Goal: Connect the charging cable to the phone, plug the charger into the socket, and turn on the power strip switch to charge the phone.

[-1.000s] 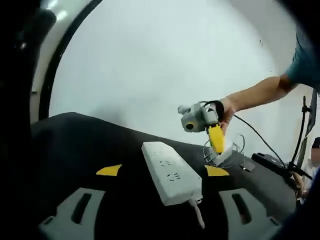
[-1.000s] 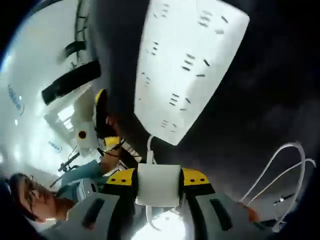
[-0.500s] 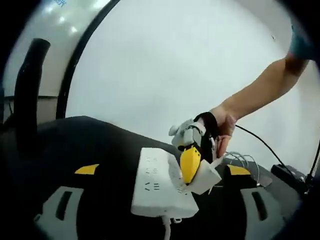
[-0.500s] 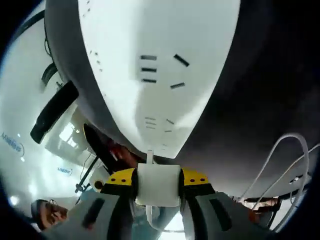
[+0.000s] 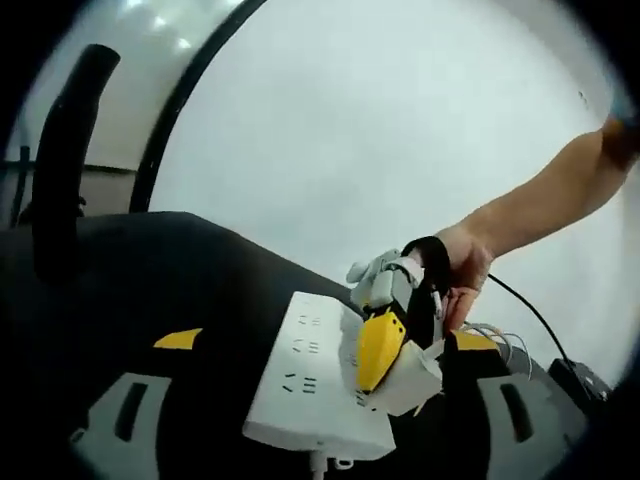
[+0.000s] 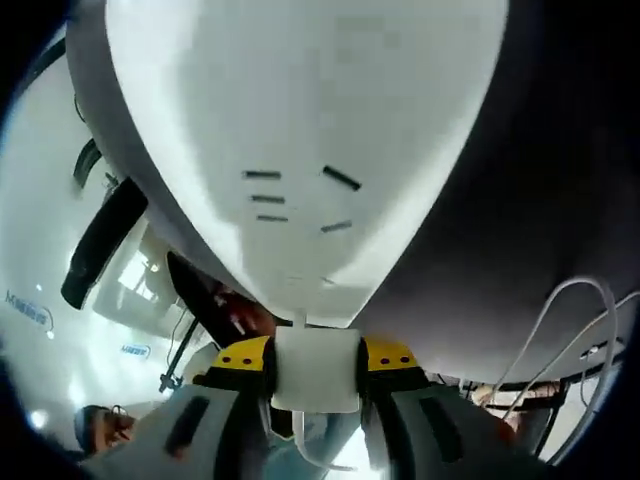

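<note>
The right gripper [image 6: 315,375] is clamped on the white charger [image 6: 316,368], its yellow-tipped jaws closed against both sides of the block, and holds it right at the face of the white power strip [image 6: 300,130], just short of a set of socket slots. In the left gripper view the same charger [image 5: 405,375] sits on or just above the near end of the power strip [image 5: 315,390], which lies on a dark table [image 5: 180,290]; whether the pins have entered cannot be told. The left gripper [image 5: 320,435] hangs back with jaws spread wide and nothing between them. The step in hand looks to be plugging in the charger; the next move probably calls for lining the pins with the slots and pressing straight in. Beyond the strip, a loop of white cable [image 6: 560,330] trails across the table. No containers are visible, nor the phone.
</note>
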A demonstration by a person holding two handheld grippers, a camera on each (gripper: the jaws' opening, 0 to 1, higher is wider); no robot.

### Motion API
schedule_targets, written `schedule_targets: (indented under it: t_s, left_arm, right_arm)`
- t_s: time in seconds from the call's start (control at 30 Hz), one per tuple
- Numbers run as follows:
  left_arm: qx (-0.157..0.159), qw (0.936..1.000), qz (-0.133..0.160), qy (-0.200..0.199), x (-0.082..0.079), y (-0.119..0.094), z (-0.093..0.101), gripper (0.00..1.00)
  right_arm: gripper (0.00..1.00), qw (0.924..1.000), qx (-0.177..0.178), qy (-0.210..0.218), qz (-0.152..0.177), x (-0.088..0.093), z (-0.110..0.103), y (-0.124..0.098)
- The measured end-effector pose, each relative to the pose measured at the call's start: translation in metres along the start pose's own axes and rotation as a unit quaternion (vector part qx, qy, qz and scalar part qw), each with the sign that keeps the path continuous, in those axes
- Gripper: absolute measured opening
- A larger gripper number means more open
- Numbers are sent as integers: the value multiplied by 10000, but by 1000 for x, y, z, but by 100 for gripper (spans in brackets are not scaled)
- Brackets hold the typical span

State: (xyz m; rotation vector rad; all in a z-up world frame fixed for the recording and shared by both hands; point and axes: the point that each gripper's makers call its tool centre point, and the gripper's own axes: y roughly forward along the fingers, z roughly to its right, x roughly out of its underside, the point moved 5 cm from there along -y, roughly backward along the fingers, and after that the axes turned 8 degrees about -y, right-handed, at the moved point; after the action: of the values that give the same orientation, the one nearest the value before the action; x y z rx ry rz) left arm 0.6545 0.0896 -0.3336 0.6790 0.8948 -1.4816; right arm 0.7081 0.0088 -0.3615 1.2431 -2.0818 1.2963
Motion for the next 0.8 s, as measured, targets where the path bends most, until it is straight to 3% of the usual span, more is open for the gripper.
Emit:
schedule_targets:
  t_s: [0.2,0.33,0.5,0.6,0.63,0.67,0.7,0.8]
  left_arm:
    - [-122,9999,27,53,-2,4,2,88]
    - [-182,9994,-123,250,-2,2,-8,69]
    - [-215,9975,-231,640,-4,1,-5,68]
    - [-9,9996,-12,290,-15,0,3,73]
    - [-38,9988,-119,474,-9,3,1,72]
    - [-253,9938,-353,1028,0,4,-5,68]
    - [-282,9960,76,849,-6,7,-1,67]
    - [-169,9959,-136,876,-4,7,0,59]
  right_arm:
    - [32,9999,76,-1,-65,-2,0,-3]
    - [32,9992,206,-334,-47,3,1,6]
    - [32,9989,232,-384,-103,1,5,8]
    - [32,9991,187,-365,-116,1,6,8]
    - [32,9991,179,-360,-121,1,6,9]
    - [32,9991,177,-362,-126,1,6,9]
    - [32,9992,191,-352,-26,-1,6,9]
    - [32,9991,187,-367,-90,-1,7,8]
